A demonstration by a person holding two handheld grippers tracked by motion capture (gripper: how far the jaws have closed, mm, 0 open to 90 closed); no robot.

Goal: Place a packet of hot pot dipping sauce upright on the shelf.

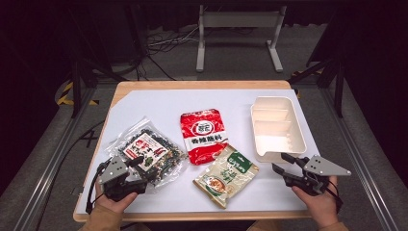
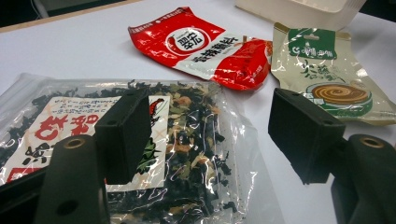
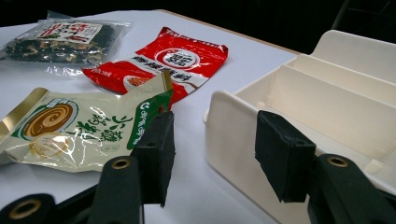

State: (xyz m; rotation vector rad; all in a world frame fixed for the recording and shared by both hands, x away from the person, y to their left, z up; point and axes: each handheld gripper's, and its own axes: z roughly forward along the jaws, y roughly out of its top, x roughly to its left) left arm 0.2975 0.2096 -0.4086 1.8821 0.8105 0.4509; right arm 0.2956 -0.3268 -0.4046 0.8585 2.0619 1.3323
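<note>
The white divided tray (image 1: 278, 129) sits far right on the tabletop (image 1: 159, 103), compartments bare. The right gripper (image 1: 280, 162) hovers at its near corner, fingers apart. The left gripper (image 1: 136, 166), fingers apart, hovers over the clear seaweed bag (image 1: 144, 149) at near left.

A red packet (image 1: 202, 135) with a white round emblem lies flat at the middle of the white-covered tabletop (image 1: 159, 106). A beige and green packet (image 1: 226, 174) lies nearer the person, its top corner touching the red packet. Far beyond the red packet, 1 white metal stand (image 1: 239, 33) and loose cables (image 1: 163, 45) sit on the floor.
</note>
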